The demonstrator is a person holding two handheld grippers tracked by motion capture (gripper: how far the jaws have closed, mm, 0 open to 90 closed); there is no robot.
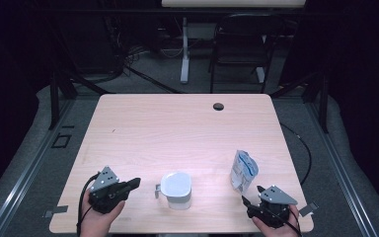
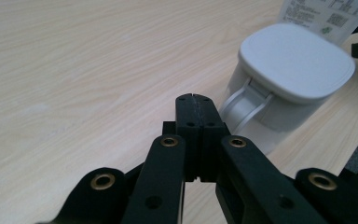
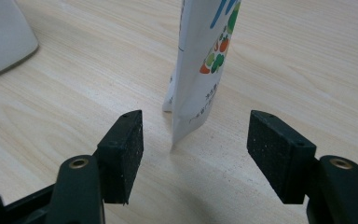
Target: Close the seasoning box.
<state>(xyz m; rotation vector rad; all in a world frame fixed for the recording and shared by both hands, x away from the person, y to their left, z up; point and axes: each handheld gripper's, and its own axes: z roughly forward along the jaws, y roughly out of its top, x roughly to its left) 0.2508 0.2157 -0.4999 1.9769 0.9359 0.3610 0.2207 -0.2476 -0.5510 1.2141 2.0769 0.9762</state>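
A white lidded jug (image 1: 176, 189) with a handle on its left stands near the table's front edge; in the left gripper view the jug (image 2: 289, 79) is close ahead and to the right. My left gripper (image 1: 134, 183) is shut and empty, its tips just left of the jug's handle (image 2: 242, 105); the same gripper (image 2: 196, 100) shows its jaws pressed together. A white printed pouch (image 1: 243, 170) stands upright at the front right. My right gripper (image 1: 251, 195) sits just in front of it, and that gripper (image 3: 195, 140) is open, the pouch (image 3: 200, 65) just beyond the gap.
The wooden table (image 1: 177, 128) has a dark cable hole (image 1: 218, 106) at its far edge. A folding chair (image 1: 239, 47) and a white desk leg (image 1: 184, 54) stand beyond it on the grey floor.
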